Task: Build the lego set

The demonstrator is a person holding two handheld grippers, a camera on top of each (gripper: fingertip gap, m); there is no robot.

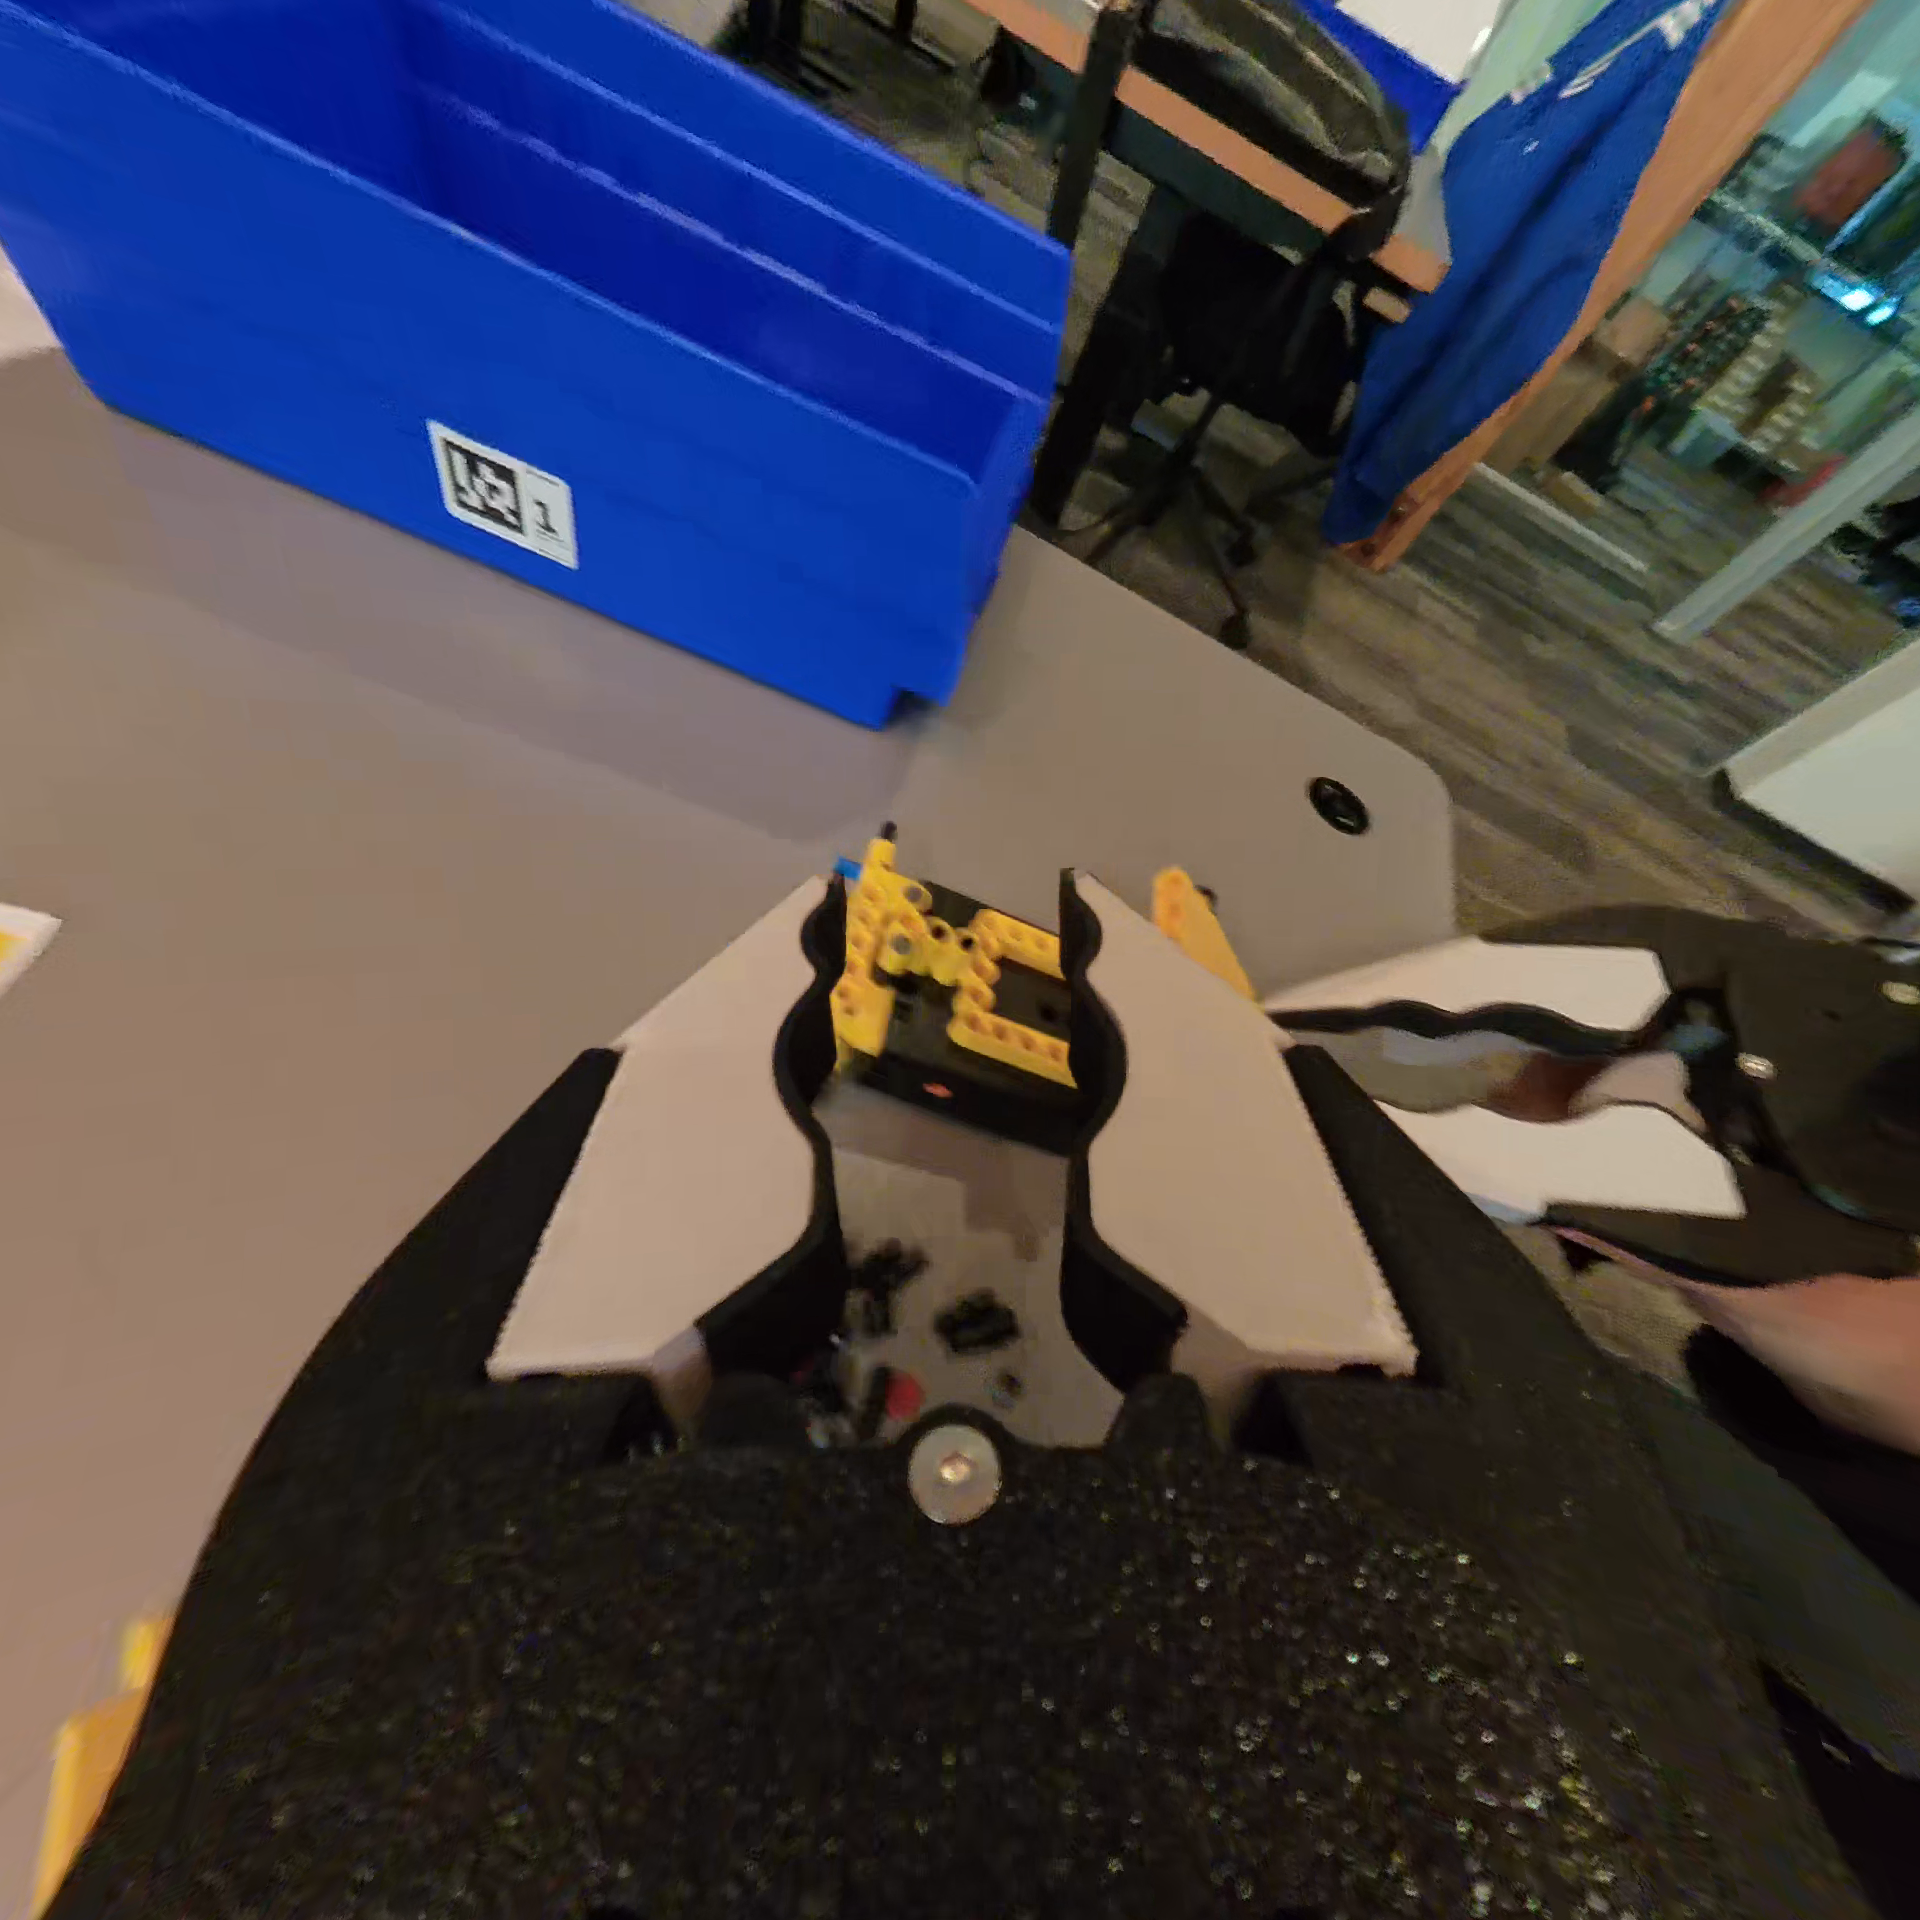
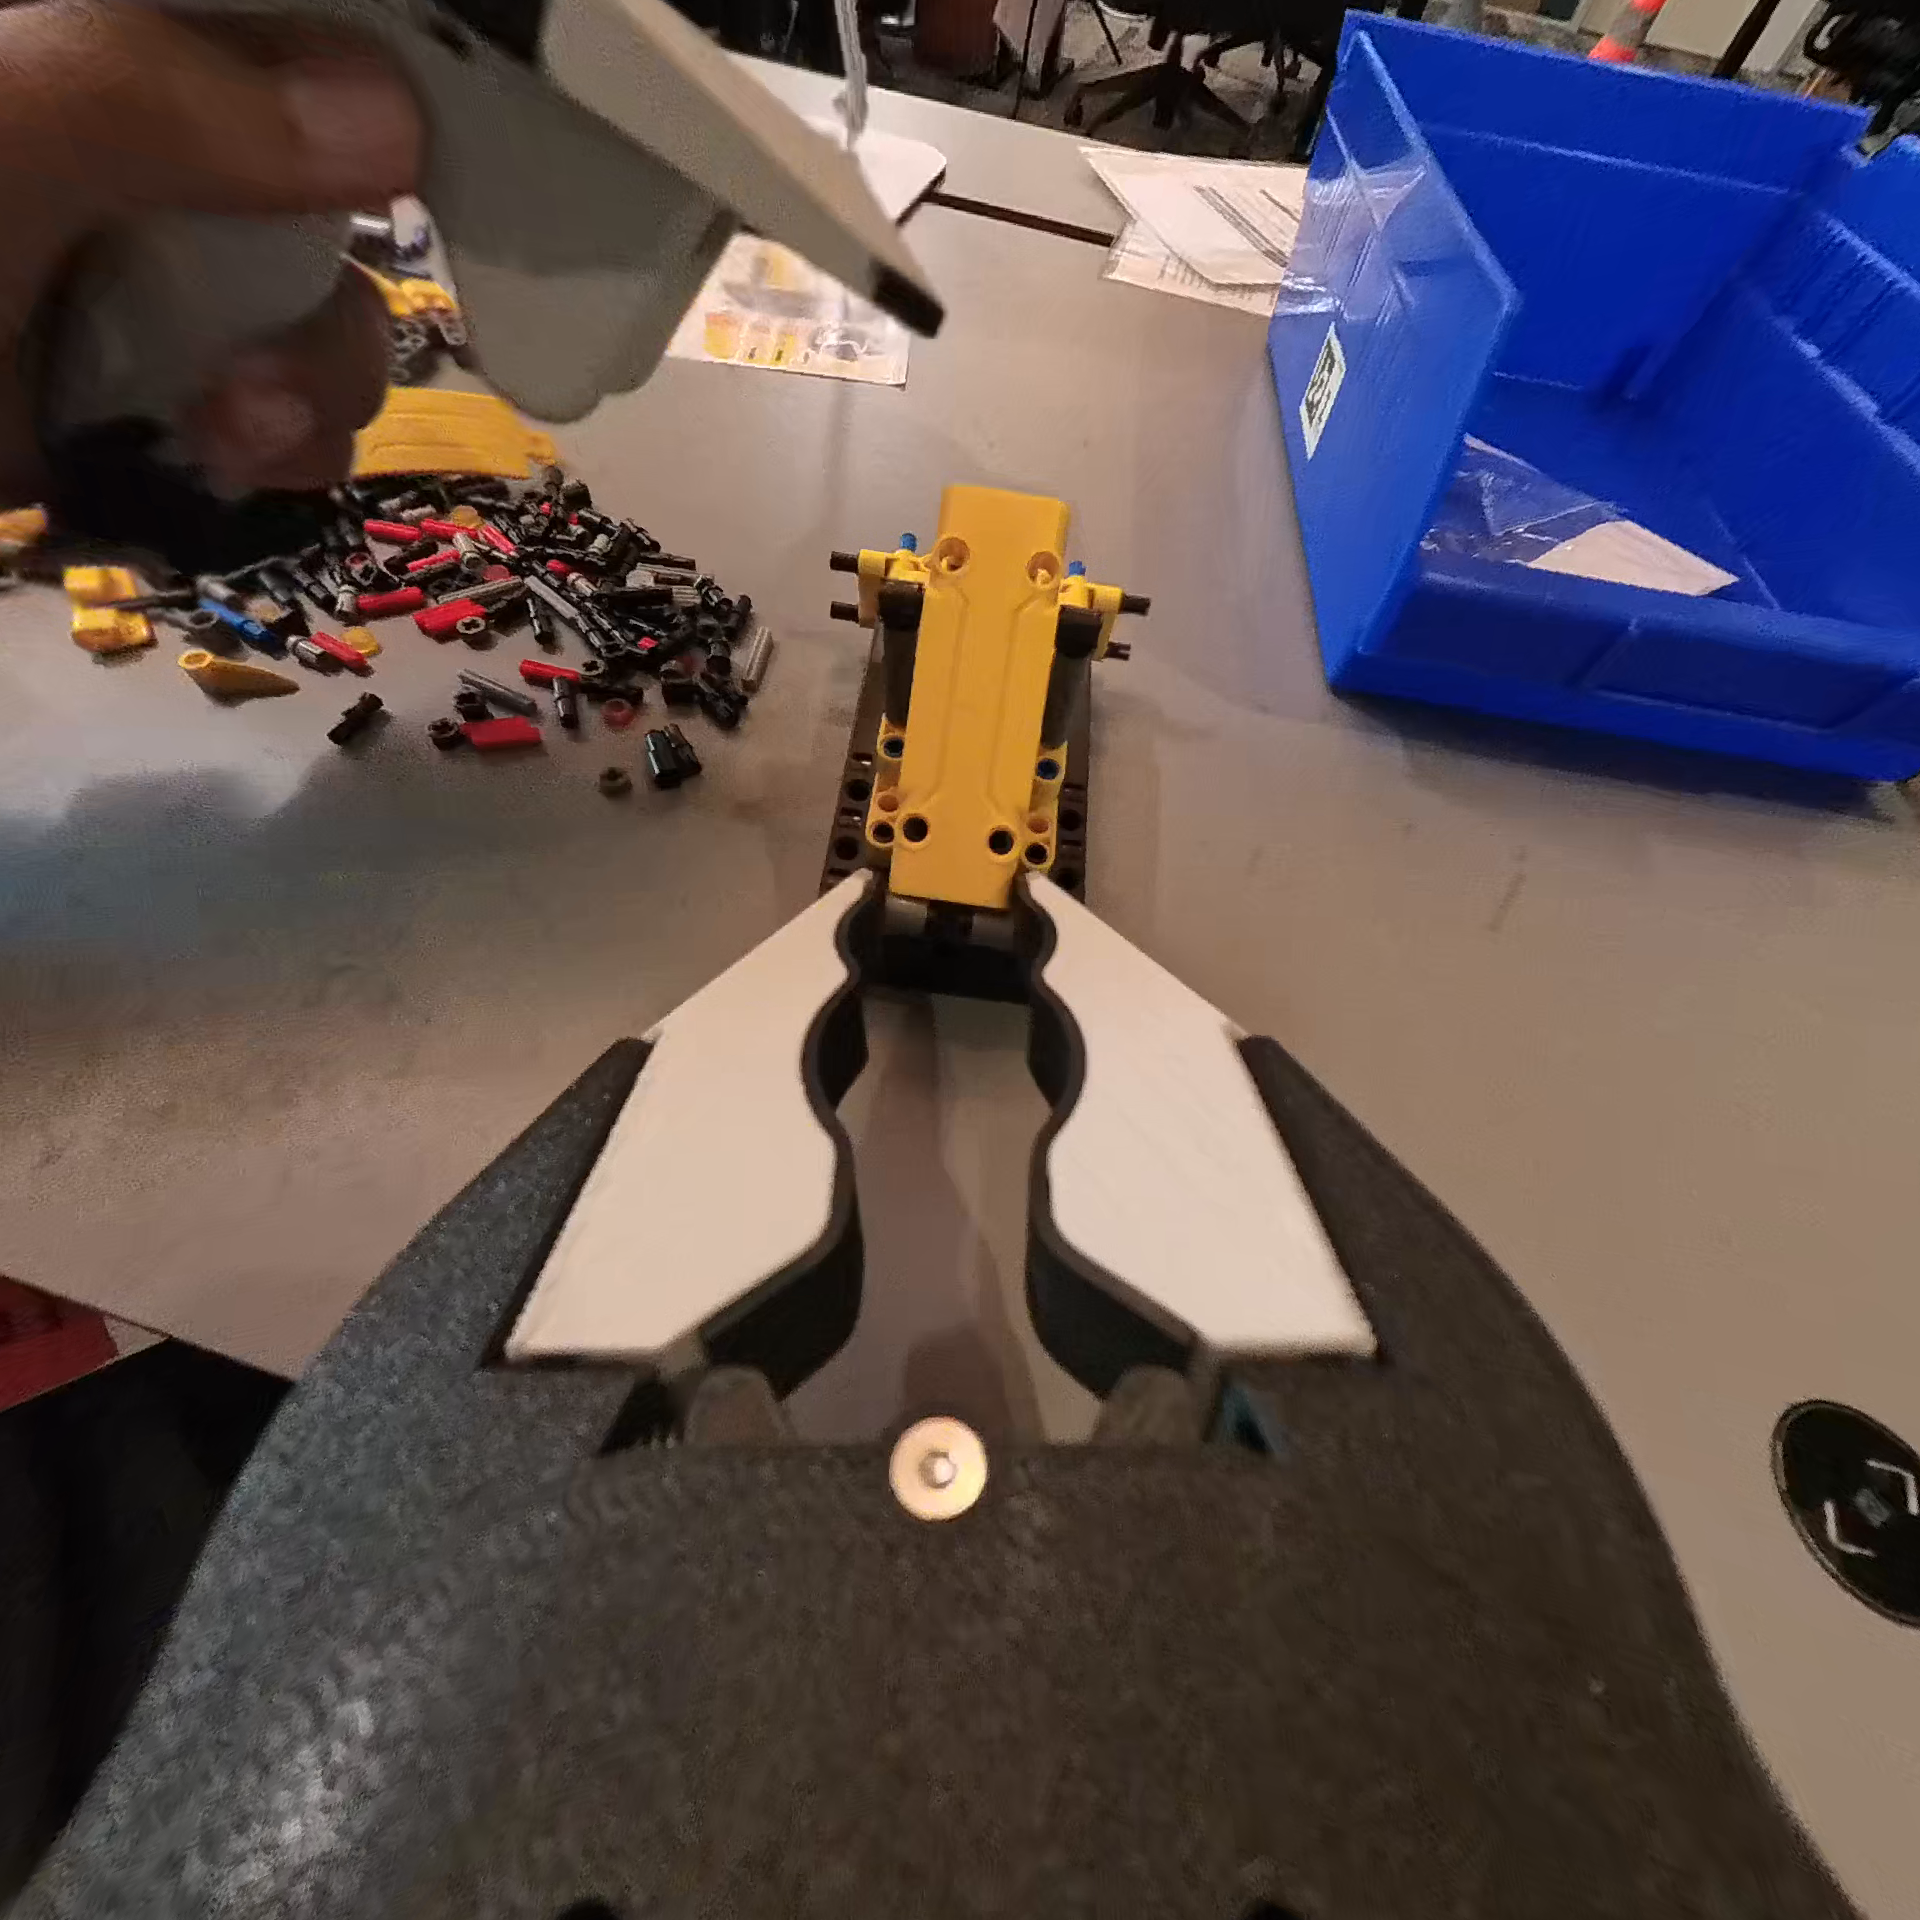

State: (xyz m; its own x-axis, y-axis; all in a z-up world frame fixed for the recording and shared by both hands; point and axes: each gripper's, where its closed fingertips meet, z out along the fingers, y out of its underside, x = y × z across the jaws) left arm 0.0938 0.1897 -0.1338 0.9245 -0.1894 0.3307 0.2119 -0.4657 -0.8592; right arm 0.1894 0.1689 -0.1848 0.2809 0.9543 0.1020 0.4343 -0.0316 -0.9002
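Note:
A yellow and black brick-built model (image 2: 971, 707) lies on the grey table (image 2: 1351, 1039). My right gripper (image 2: 945, 888) is shut on the model's near black end, with the long yellow panel pointing away from me. My left gripper (image 1: 951, 899) is open and empty, held above the table. The model (image 1: 956, 997) shows between and beyond its fingers without touching them. The right gripper (image 1: 1455, 1039) reaches in from the right in the left wrist view. A hand holds the left gripper (image 2: 623, 208) high at the top left of the right wrist view.
A heap of small black, red and yellow loose parts (image 2: 520, 603) lies left of the model. Blue bins (image 2: 1558, 520) stand at the right, with a clear bag inside; they also show in the left wrist view (image 1: 520, 312). An instruction sheet (image 2: 800, 322) lies behind. The table edge (image 1: 1434, 831) is near. The grippers' ends are close to 11 centimeters from one another.

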